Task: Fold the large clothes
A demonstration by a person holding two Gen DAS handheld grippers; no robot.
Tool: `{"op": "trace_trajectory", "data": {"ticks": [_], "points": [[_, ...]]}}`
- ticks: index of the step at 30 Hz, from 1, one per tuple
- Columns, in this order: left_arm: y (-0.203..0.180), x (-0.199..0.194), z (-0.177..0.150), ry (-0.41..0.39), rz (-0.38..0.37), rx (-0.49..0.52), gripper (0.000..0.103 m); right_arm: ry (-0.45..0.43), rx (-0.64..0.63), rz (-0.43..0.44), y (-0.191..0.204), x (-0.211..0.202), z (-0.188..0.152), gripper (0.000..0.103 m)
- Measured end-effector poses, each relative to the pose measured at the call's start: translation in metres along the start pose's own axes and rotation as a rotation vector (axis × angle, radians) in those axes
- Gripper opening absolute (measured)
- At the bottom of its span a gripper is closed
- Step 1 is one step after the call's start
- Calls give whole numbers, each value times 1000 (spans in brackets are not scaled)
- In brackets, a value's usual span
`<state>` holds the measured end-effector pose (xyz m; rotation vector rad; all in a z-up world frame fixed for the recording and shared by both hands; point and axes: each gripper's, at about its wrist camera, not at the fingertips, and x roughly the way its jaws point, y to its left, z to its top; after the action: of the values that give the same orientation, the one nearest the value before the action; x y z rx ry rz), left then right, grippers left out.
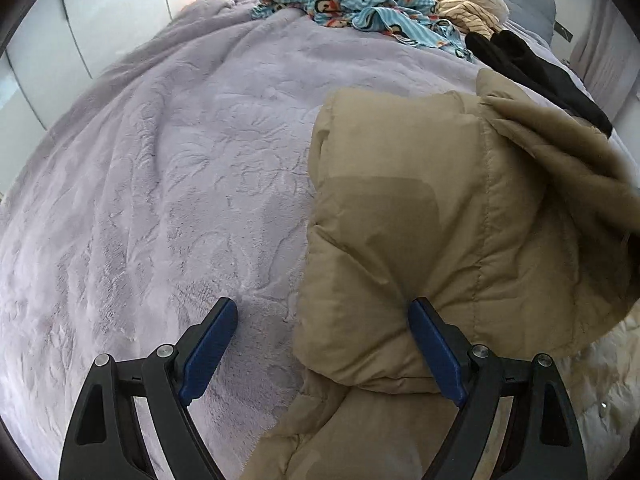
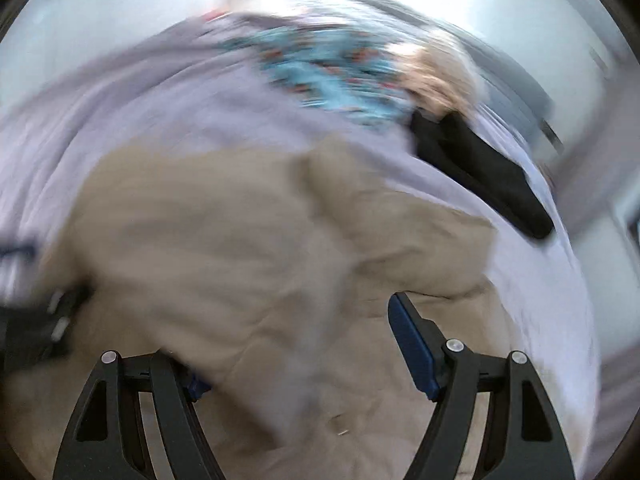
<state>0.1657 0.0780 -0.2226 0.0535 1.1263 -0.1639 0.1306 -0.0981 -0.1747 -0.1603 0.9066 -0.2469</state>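
Left claw wide open at tan jacket edge, jacket lengthwise away, right claw open

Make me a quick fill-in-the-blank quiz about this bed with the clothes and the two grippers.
1. The puffy jacket nearest the left gripper is ____ in colour.
2. The bed is covered by a fuzzy ____ blanket.
3. The blue pajamas are printed with cartoon ____ faces.
4. The left gripper's jaws stand ____.

Missing words: tan; lavender; monkey; open
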Motion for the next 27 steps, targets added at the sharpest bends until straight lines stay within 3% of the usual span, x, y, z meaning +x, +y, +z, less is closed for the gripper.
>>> {"op": "trace_trajectory", "data": {"ticks": [3,5,6,7,9,10,12,13,15,17,20,27], "points": [[20,-9,19,18,-161,-65,89,47,325,80,-70,12,3,79],[34,-7,40,19,-239,-131,89,88,536,172,-118,26,-15,79],[40,0,51,32,-280,-167,89,115,616,227,-135,35,-26,74],[46,9,61,51,-304,-203,89,146,680,284,-147,45,-36,46],[55,34,80,100,-361,-279,87,216,780,373,-156,63,-50,11],[56,42,86,117,-389,-307,82,243,863,430,-164,74,-62,10],[49,51,96,140,-475,-329,29,246,922,464,-167,80,-75,10],[40,47,99,135,-495,-307,25,246,923,465,-168,79,-79,9],[17,23,101,45,-454,-179,15,250,908,448,-165,71,-87,9],[-3,3,98,-18,-397,-60,15,261,898,436,-158,67,-94,9],[-12,16,98,-32,-271,28,15,271,923,451,-154,58,-111,9],[-8,42,91,-44,-123,70,15,234,834,420,-144,87,-82,9]]}}
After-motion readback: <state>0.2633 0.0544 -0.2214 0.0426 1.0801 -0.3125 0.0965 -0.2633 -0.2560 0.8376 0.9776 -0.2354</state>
